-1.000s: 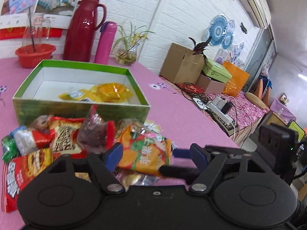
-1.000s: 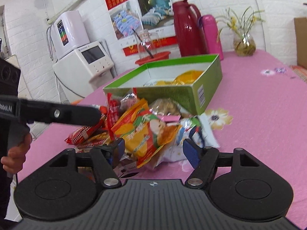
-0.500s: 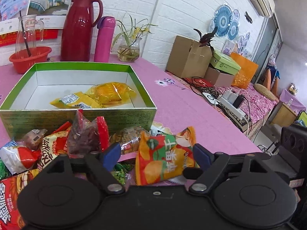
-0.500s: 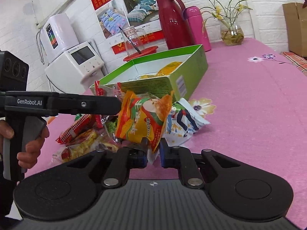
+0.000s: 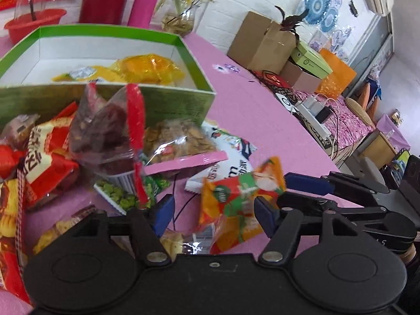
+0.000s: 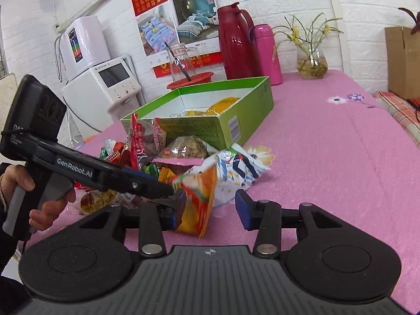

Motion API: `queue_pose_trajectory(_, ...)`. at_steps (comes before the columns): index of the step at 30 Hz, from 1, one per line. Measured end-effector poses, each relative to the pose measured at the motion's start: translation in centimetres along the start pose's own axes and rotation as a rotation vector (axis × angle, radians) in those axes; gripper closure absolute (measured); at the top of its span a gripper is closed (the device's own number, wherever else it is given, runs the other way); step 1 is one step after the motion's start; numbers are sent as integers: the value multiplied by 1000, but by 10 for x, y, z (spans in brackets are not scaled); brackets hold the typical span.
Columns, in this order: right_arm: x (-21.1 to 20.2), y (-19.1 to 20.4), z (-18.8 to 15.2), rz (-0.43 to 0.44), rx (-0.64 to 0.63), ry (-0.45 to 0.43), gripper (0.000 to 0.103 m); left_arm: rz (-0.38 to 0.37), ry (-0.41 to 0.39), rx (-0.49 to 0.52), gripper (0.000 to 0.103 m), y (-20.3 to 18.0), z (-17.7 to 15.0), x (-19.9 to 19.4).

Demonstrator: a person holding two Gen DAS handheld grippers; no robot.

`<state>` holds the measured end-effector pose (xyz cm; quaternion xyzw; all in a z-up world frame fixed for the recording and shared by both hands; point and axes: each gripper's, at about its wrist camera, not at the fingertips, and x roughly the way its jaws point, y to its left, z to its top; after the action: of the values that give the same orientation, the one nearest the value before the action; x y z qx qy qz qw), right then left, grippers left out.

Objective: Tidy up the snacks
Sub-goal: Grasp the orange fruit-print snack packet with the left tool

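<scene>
Both claws apart: centre left gripper (image 5: 212,210) on orange packet (image 5: 236,204), clamp, carry to box (image 6: 252,110); right gripper (image 6: 210,210) clear.

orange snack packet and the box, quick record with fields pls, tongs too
packet: orange snack packet, upright near the table edge, outside the box
left tongs: open, packet between the fingers
right tongs: open, packet beside one finger
box: green box, open, yellow packets inside
pile: mixed snacks in front of the box
surface: pink table
</scene>
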<state>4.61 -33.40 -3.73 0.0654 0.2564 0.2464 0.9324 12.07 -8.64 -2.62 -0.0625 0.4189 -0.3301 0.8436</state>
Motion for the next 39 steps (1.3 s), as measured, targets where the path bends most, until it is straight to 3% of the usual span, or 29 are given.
queue_pose_trajectory(2, 5, 1, -1, -4, -7, 20, 30, -19, 18, -11, 68, 2, -1, 2)
queue_pose_trajectory(3, 6, 1, -2, -1, -7, 27, 30, -31, 23, -9, 80, 2, -1, 3)
queue_pose_trajectory(5, 6, 0, -5, 2, 0, 40, 30, -45, 36, -4, 87, 1, -1, 6)
queue_pose_trajectory(11, -8, -5, -17, -24, 59, 57, 29, -77, 44, 6, 85, -3, -1, 12)
queue_pose_trajectory(15, -16, -3, -26, -40, 101, 69, 21, -106, 61, 36, 75, -8, -2, 15)
queue_pose_trajectory(21, -12, 3, -31, -40, 107, 69, 21, -120, 97, 98, 71, -14, -5, 15)
queue_pose_trajectory(22, -10, 3, -30, -38, 110, 70, 23, -118, 101, 106, 69, -15, -6, 14)
queue_pose_trajectory(23, -9, 4, -29, -35, 105, 73, 33, -110, 101, 107, 61, -15, -6, 14)
queue_pose_trajectory(24, -8, 4, -29, -21, 96, 76, 52, -103, 99, 107, 47, -14, -6, 13)
queue_pose_trajectory(26, -9, 6, -30, -17, 81, 78, 62, -98, 95, 102, 39, -13, -6, 13)
queue_pose_trajectory(35, -29, -7, -37, -97, 108, 56, 63, -151, 147, 166, 49, -32, 2, 32)
queue_pose_trajectory(37, -32, -8, -38, -107, 113, 53, 63, -175, 163, 184, 53, -40, 4, 40)
queue_pose_trajectory(39, -33, -9, -39, -119, 120, 51, 63, -201, 179, 207, 65, -49, 5, 47)
